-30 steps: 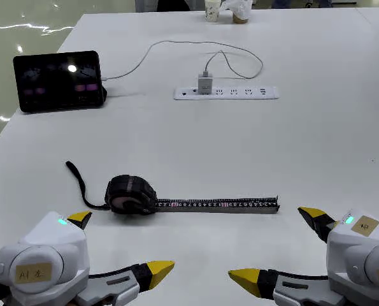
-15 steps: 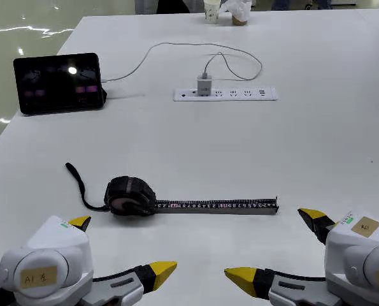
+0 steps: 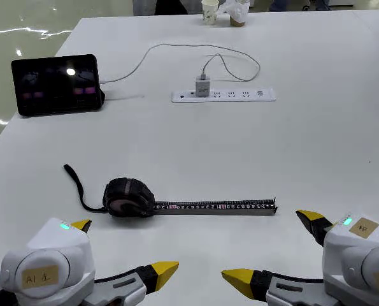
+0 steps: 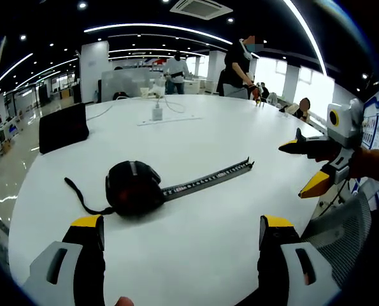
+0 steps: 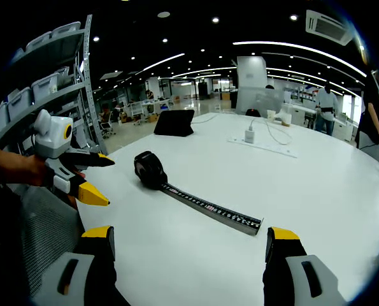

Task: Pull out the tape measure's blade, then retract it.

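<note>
A black tape measure (image 3: 129, 197) lies on the white table (image 3: 240, 146), its blade (image 3: 216, 206) drawn out to the right and flat on the surface, a black wrist strap (image 3: 78, 187) trailing left. In the left gripper view the case (image 4: 134, 186) sits ahead between the jaws, and the blade (image 4: 208, 178) runs right. The right gripper view shows the case (image 5: 150, 169) and blade (image 5: 211, 208) ahead. My left gripper (image 3: 120, 248) is open at the near left, nothing in it. My right gripper (image 3: 273, 247) is open at the near right, just short of the blade's end.
A dark tablet (image 3: 56, 84) stands at the back left. A white power strip (image 3: 223, 95) with a charger and cable lies mid-back. Cups (image 3: 209, 10) sit at the far edge. People stand beyond the table in the left gripper view.
The tape measure and blade have not moved. Both grippers stay open at the near edge; the left one has shifted very slightly, and the head view has drifted a little.
</note>
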{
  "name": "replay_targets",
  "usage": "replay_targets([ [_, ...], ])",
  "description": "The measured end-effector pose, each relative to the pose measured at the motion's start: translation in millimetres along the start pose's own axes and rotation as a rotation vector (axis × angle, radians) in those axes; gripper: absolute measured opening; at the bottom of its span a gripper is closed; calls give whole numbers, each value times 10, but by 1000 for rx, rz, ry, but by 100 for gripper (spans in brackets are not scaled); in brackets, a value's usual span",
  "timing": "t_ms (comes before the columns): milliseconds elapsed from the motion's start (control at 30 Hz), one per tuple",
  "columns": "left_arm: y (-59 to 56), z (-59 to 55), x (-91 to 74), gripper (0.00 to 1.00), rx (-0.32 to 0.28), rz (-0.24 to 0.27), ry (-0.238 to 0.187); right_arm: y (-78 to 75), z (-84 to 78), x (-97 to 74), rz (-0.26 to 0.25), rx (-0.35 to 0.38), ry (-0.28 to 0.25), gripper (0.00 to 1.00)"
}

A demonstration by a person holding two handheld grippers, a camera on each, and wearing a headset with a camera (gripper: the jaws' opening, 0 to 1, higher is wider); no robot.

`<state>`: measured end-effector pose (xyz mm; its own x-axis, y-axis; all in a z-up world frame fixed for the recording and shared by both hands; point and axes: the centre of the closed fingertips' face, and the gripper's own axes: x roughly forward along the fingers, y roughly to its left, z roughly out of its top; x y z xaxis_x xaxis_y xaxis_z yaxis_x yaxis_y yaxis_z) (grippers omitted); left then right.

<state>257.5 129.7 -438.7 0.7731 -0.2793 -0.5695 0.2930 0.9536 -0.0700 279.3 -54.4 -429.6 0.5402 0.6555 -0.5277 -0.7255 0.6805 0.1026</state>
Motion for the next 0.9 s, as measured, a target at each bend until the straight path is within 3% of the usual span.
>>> replay_targets([
  [900,31,55,86,99,8,25,-11,-17,-84,13,50,-20,27,99],
])
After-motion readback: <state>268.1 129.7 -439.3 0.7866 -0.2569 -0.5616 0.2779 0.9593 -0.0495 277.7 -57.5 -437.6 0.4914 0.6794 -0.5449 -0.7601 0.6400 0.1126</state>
